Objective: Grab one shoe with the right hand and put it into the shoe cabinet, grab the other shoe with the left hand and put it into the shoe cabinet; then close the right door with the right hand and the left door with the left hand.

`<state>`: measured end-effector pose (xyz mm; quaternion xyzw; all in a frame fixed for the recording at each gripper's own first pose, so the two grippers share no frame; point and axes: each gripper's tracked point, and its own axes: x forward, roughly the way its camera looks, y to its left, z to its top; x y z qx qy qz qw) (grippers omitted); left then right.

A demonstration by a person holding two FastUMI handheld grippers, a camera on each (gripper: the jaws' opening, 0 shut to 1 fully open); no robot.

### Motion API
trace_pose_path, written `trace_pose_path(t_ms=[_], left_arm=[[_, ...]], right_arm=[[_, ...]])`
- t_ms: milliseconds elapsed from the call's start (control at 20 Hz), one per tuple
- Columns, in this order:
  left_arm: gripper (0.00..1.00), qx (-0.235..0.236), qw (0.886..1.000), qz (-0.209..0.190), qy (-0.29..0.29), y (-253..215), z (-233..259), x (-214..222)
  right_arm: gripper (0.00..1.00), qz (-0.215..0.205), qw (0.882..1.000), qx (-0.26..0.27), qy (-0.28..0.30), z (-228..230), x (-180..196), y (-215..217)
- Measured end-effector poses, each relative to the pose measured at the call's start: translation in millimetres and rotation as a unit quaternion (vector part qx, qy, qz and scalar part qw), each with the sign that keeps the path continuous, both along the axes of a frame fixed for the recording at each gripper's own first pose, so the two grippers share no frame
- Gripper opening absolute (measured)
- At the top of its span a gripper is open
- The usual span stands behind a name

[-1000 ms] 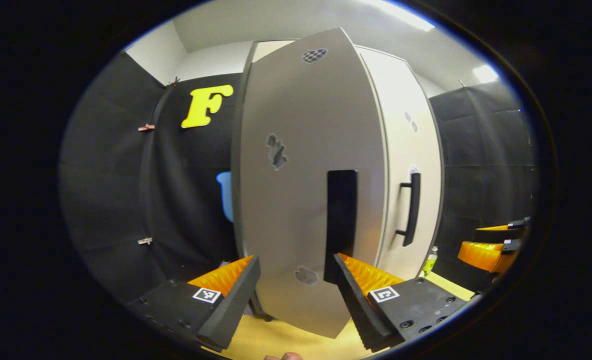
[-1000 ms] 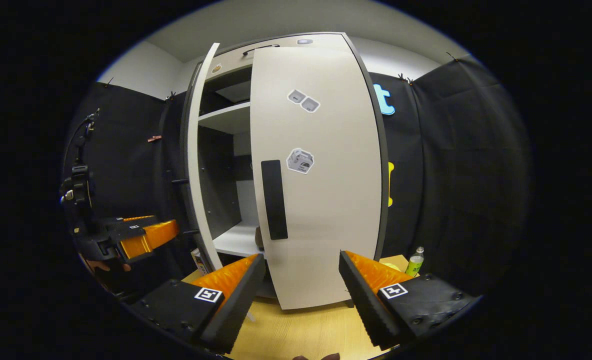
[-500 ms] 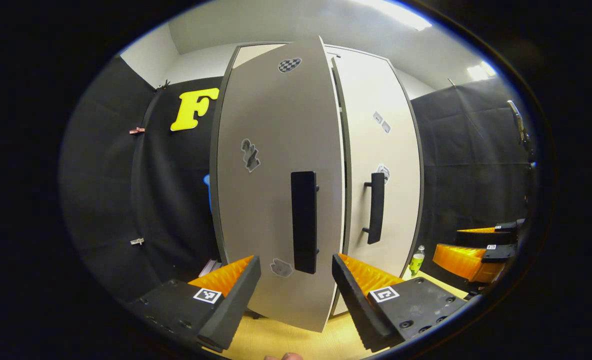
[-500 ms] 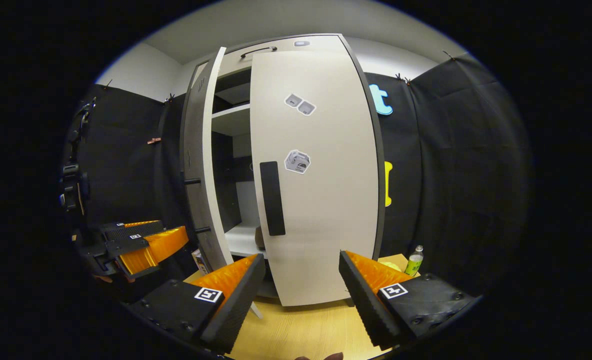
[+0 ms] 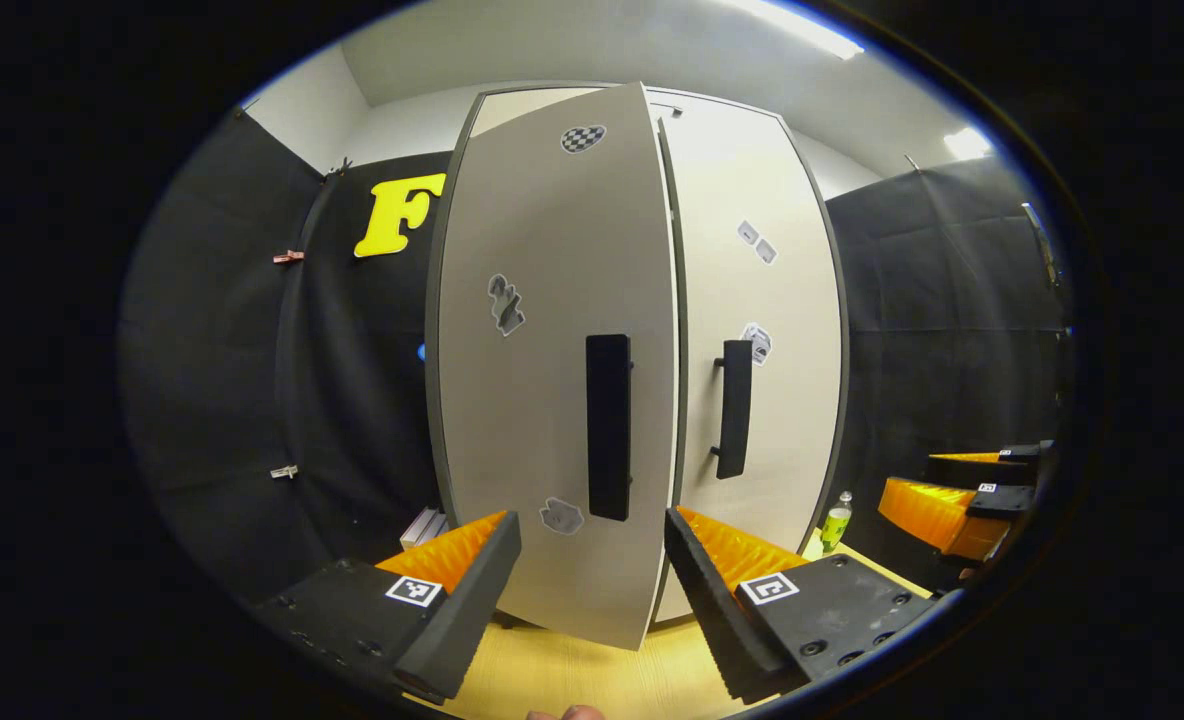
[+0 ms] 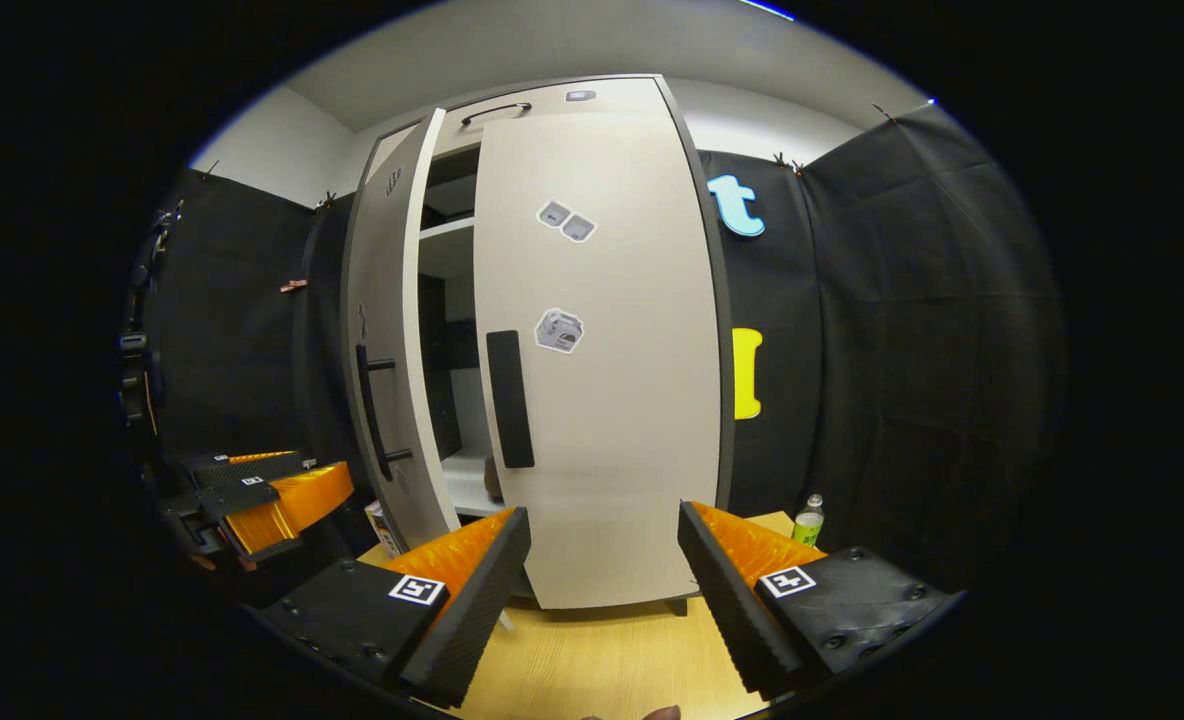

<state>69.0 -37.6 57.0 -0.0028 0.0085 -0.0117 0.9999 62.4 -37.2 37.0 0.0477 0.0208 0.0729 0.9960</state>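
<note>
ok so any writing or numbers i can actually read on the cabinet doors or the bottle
Nothing here can be read as text.
Stickers on the right door: too small and blurred.
Grey stickers on the left door: blurred shapes.
Checkered sticker at its top: a pattern, no words.
Bottle label: too small.
Square tags at the bottom of both views: black-and-white patterns, no words.
</note>
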Motion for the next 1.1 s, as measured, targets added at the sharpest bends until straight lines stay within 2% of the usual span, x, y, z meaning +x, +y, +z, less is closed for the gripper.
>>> trace_pose_path(t_ms=[250, 550, 1100], left_arm=[[0.93, 0.0, 1.0, 0.015, -0.01, -9.0, 6.4, -10.6], [0.93, 0.006, 0.999, 0.034, -0.013, -16.2, 10.3, -16.4], [0.92, 0.008, 0.999, 0.037, -0.023, -24.9, 5.6, -20.0]], right_arm=[[0.98, 0.001, 1.0, -0.012, -0.024, 14.5, 4.2, -12.6], [0.98, 0.019, 0.999, -0.027, -0.027, 17.0, 4.2, -11.5], [0.98, 0.029, 0.999, -0.036, -0.029, 17.0, 9.8, -11.4]])
